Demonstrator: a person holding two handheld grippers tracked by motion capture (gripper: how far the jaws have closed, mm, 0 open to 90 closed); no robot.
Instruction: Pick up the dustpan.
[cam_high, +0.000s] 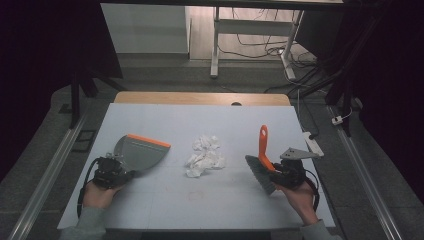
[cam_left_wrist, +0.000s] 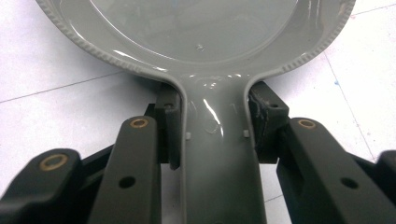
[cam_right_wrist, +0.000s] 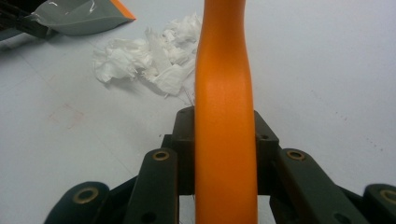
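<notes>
Two tools flank a heap on the white table (cam_high: 150, 210). The grey dustpan (cam_high: 141, 152), orange-edged, lies at the left, its handle clamped in the left gripper (cam_left_wrist: 215, 130). The brush (cam_high: 263, 162) stands at the right, orange handle up, bristles on the table, pinched by the right gripper (cam_right_wrist: 225, 154). Crumpled white paper (cam_high: 205, 156) sits between them, apart from both. No readable writing.

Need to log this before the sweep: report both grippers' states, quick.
Left gripper: shut on the grey plastic dustpan handle.
Right gripper: shut on the orange-handled brush.
</notes>
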